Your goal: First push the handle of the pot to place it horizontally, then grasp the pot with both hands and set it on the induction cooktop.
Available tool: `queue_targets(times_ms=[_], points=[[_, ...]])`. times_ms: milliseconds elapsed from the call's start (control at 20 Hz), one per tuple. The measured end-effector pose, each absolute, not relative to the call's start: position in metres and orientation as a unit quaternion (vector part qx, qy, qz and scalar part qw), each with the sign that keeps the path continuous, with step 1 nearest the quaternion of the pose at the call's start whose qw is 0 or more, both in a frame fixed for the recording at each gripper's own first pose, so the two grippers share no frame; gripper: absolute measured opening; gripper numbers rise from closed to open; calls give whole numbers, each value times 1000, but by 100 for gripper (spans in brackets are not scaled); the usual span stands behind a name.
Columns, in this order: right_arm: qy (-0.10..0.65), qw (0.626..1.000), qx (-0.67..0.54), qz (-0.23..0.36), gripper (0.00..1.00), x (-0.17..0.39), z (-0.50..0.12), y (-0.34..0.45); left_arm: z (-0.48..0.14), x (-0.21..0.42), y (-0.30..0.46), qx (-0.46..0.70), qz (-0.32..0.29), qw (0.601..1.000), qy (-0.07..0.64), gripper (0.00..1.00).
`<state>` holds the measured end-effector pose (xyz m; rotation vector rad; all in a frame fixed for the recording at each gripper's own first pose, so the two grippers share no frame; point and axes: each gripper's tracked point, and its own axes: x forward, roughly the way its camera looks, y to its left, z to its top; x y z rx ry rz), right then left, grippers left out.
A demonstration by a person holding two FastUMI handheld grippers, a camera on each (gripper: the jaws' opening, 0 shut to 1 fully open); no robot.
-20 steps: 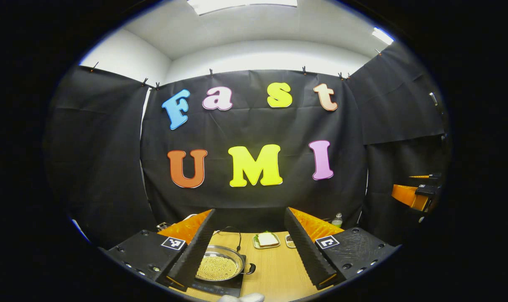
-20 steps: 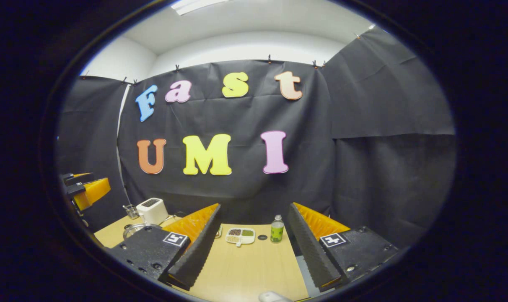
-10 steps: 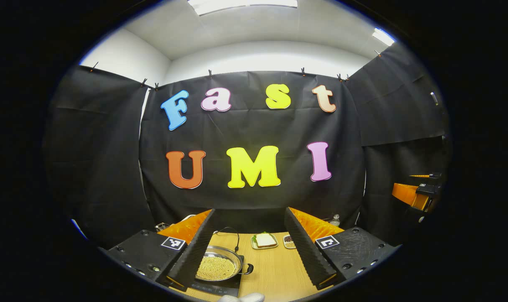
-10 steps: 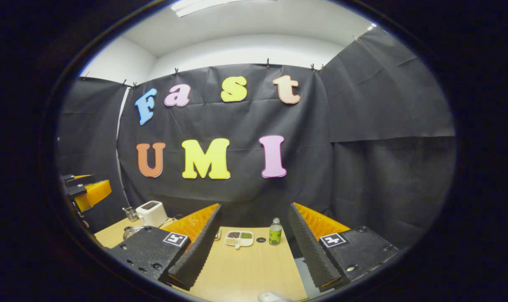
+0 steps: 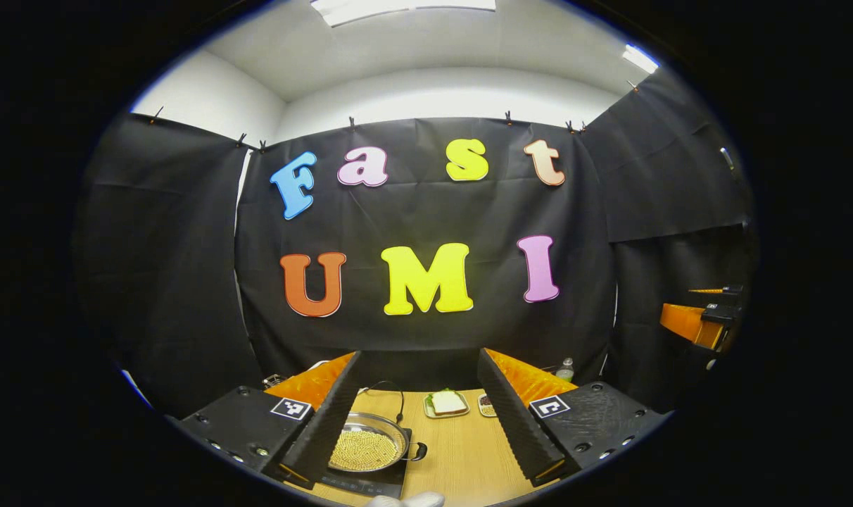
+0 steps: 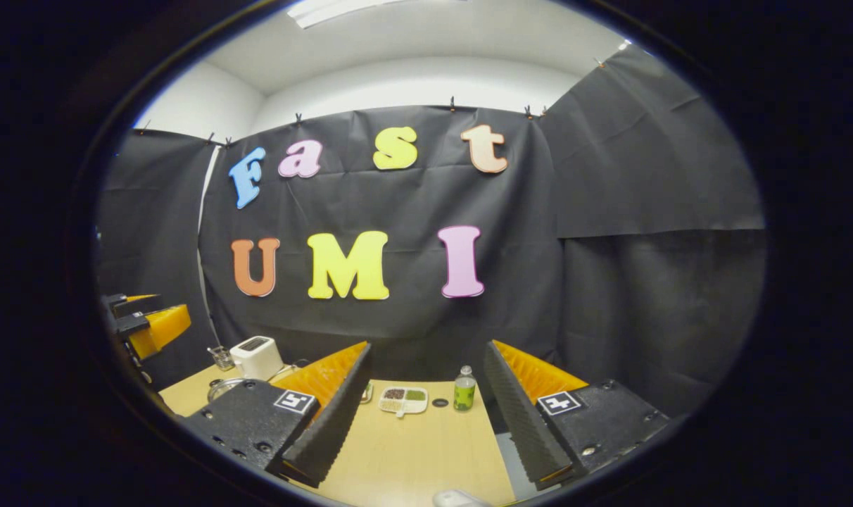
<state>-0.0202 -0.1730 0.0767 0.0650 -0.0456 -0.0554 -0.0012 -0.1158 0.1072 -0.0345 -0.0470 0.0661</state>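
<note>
The pot (image 5: 367, 448) of yellow beans is sitting on the induction cooktop (image 5: 370, 482). The left gripper (image 5: 418, 422) and right gripper (image 6: 426, 415) are hovering above the table (image 6: 412, 458), fingers spread wide, gripping nothing.

Clutter on the wooden table (image 6: 405, 451), placed from the white toaster (image 6: 256, 355).

Toaster at the far left edge, black cloth wall behind; small glass (image 6: 220, 357) just left of it. Well right of the toaster: divided dish (image 6: 403, 399) of mixed foods, then a small dark disc (image 6: 439, 403), then a green bottle (image 6: 464, 389). Left gripper view: sandwich plate (image 5: 447, 403) at the table's far end.
</note>
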Motion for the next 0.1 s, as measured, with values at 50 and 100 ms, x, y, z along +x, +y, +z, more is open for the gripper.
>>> queue_targets(times_ms=[50,100], points=[[-21,999,32,-26,100,-19,76,-172,108,-1,-116,-16,34,999,-23,96],[-22,999,33,-25,100,-18,76,-172,107,-1,-115,-16,35,999,-22,96]])
